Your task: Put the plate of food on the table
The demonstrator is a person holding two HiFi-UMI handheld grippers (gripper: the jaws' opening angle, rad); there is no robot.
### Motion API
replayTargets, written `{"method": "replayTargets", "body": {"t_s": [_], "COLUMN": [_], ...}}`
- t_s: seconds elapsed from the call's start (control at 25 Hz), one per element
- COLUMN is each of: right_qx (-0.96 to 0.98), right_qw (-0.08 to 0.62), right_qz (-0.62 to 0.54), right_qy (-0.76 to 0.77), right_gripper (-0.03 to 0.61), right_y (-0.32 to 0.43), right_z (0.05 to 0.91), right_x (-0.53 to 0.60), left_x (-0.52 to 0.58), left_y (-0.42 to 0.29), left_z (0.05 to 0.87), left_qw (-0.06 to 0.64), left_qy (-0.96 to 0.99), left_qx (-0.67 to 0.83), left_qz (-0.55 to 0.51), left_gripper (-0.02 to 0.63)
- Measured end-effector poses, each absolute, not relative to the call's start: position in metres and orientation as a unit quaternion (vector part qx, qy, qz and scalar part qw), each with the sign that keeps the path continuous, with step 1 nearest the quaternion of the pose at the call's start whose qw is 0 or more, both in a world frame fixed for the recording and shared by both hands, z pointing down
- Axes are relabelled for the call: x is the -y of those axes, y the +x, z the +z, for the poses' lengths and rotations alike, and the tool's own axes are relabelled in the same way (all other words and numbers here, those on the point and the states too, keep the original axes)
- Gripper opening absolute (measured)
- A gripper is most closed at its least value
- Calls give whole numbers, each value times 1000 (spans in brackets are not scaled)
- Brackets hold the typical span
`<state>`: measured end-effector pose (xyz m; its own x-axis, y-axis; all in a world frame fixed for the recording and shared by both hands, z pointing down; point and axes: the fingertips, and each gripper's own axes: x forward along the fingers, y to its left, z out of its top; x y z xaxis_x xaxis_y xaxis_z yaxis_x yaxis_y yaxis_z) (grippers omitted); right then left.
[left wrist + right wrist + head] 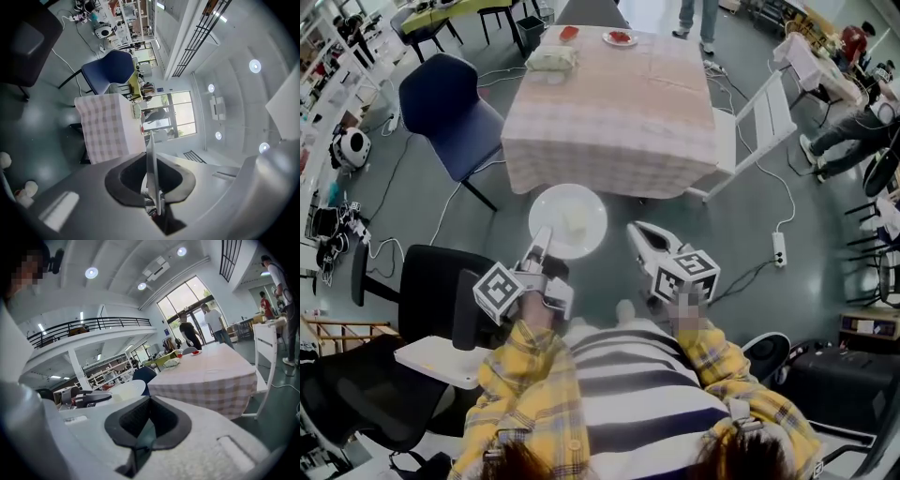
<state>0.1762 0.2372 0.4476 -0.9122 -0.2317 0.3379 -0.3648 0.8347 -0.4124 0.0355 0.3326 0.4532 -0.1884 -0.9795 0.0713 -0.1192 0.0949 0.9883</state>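
Just short of the checked-cloth table (609,103), the white plate (567,211) with pale food (576,221) hangs over the floor, its rim pinched by the left gripper (542,236). The right gripper (637,231), equally short of the table, has its jaws together and empty.

Checked table (619,112) bears small plate (620,38), red dish (569,34), pale bundle (551,58).

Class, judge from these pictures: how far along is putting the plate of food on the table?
Done: the left claw is shut on the rim of the plate.
In hand: the plate hangs in the air over the floor, short of the table. The right claw is shut and empty.
Left: reach the table and set the plate down on it.
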Motion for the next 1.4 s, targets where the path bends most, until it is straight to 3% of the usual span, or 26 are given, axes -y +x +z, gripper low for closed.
{"method": "replayTargets", "body": {"t_s": [0.8, 1.4], "right_qx": [955, 951], "right_qw": [159, 147], "right_qz": [231, 239], "right_qy": [97, 132], "right_gripper": [-2, -2], "right_y": [161, 64], "right_z": [458, 451], "right_x": [-152, -96], "left_x": [-239, -176], "left_y": [33, -70], "left_z": [450, 454], "left_qw": [403, 423], "left_qy": [432, 456], "left_qx": [609, 602], "left_qz": [-529, -499], "left_gripper": [18, 18]}}
